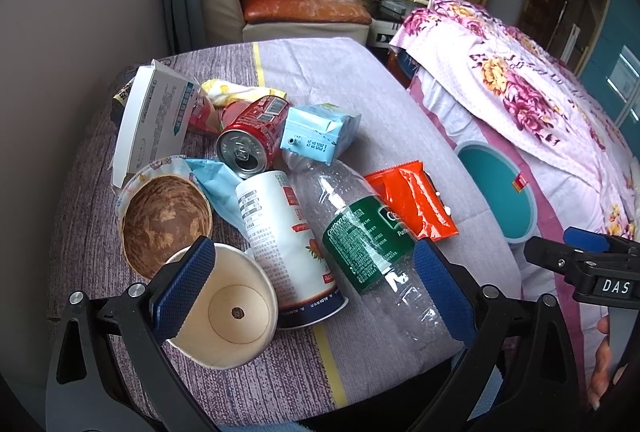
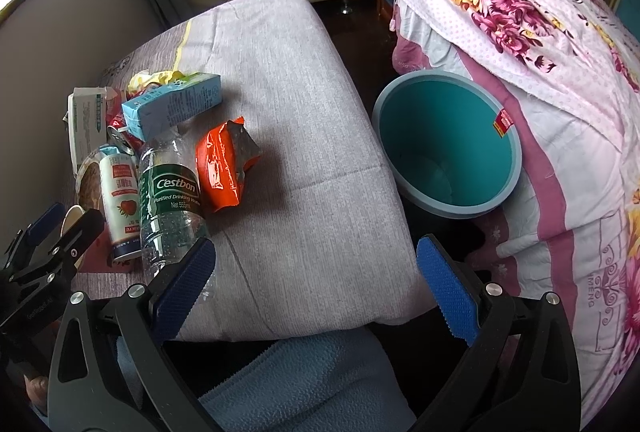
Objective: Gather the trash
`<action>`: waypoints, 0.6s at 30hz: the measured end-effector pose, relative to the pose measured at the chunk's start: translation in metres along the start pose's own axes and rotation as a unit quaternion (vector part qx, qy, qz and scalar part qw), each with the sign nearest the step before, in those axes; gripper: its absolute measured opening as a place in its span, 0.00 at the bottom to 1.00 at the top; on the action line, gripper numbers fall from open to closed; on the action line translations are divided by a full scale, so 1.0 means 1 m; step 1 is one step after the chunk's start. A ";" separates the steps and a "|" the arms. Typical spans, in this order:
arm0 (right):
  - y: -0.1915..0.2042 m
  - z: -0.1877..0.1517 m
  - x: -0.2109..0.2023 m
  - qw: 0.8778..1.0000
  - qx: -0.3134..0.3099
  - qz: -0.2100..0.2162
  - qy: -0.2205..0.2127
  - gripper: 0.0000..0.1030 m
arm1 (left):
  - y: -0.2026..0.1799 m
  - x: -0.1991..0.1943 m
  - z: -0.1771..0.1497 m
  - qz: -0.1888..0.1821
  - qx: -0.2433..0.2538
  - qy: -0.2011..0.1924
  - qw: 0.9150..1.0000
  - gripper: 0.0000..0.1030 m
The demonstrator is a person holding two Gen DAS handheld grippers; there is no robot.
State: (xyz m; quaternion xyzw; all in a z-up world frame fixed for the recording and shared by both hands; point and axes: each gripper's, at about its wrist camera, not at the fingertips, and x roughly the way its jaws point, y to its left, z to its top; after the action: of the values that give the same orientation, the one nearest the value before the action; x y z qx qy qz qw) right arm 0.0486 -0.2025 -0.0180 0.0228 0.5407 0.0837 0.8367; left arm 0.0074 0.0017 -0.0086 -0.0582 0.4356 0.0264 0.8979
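All the trash sits in one pile on the grey cushion, and the water bottle in that pile is the best thing to steer by.

Start on the left of the bottle. A paper cup lies on its side with its mouth toward the camera. Next to it, touching the bottle, lies a white can. Behind the bottle are a red can and a blue carton.

The left gripper hangs just above the near end of the bottle. Its jaws are wide apart and hold nothing. One pad is in front of the paper cup, the other by the bottle's base. The bottle's long side runs away from the gripper, leaning a bit to the left. So I think the jaws could come down across it without much turning.

To the right of the bottle, touching it, is an orange wrapper. Farther right, past the cushion's edge and lower down, stands the teal bin, still empty as far as I can see. It leans against a flowery blanket.

The right gripper is also wide apart and empty. It hangs over the near edge of the cushion, between the bottle and the bin. The left one is nearer the pile.
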 end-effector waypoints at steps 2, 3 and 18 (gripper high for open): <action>0.000 0.000 0.001 1.000 0.001 0.000 0.001 0.94 | 0.000 0.000 0.001 -0.001 0.000 0.001 1.000 0.96; 0.000 0.000 0.001 1.000 0.002 -0.001 0.002 0.94 | -0.001 0.000 0.000 -0.001 0.000 0.001 1.000 0.96; 0.002 -0.002 0.006 1.000 0.001 -0.004 0.013 0.94 | -0.004 0.001 -0.001 -0.005 0.000 0.002 1.000 0.96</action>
State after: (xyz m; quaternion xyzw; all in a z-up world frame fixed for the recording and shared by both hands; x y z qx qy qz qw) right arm 0.0488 -0.1996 -0.0244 0.0210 0.5516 0.0801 0.8300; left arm 0.0073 -0.0028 -0.0095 -0.0606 0.4374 0.0213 0.8970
